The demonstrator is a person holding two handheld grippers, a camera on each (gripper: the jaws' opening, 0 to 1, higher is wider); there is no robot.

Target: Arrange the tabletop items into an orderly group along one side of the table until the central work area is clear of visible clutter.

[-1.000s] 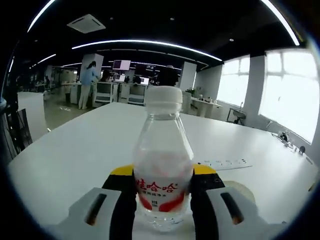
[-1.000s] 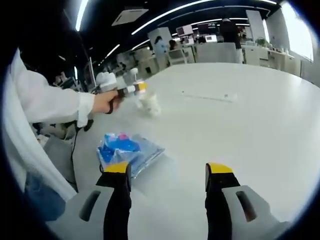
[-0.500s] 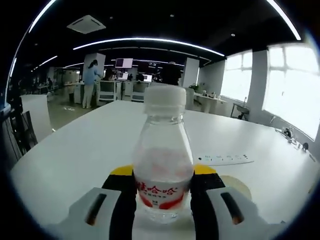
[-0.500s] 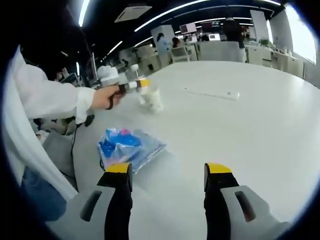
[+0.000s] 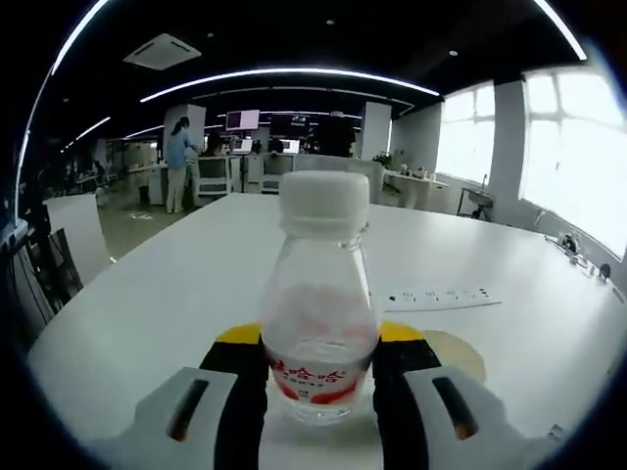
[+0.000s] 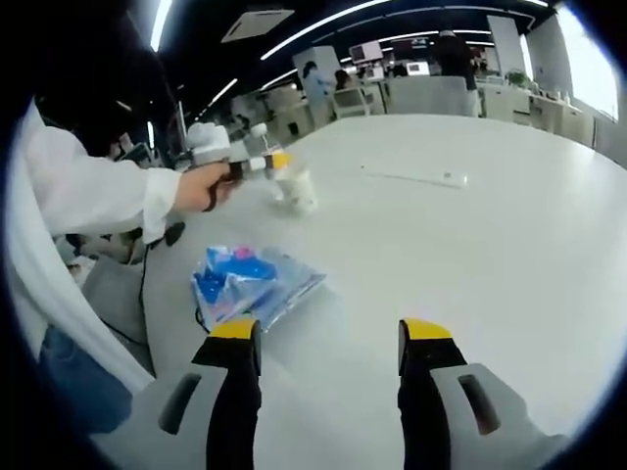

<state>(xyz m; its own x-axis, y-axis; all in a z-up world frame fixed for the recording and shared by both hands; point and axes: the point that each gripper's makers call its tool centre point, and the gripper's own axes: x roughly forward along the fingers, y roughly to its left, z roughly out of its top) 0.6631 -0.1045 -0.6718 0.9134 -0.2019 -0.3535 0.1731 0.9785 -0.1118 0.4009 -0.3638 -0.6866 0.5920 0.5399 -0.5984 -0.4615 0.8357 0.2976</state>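
Note:
A small clear plastic bottle (image 5: 319,311) with a white cap and a red-and-white label stands upright between the jaws of my left gripper (image 5: 319,367), which is shut on it just above the white table (image 5: 147,304). In the right gripper view that same bottle (image 6: 294,186) sits at the far left of the table, held by the left gripper (image 6: 257,166) in a person's hand. My right gripper (image 6: 328,338) is open over the table, nothing between its jaws. A blue and pink plastic packet (image 6: 250,284) lies just ahead of its left jaw.
A long white power strip (image 5: 441,297) (image 6: 411,177) lies on the table further out. A round tan disc (image 5: 453,354) sits just behind the right jaw in the left gripper view. A white sleeve (image 6: 88,196) reaches in from the left. Desks, monitors and people fill the office beyond.
The left gripper view has shifted slightly with the bottle still clamped. In the right gripper view the hand with the bottle has edged a little; the packet stays put.

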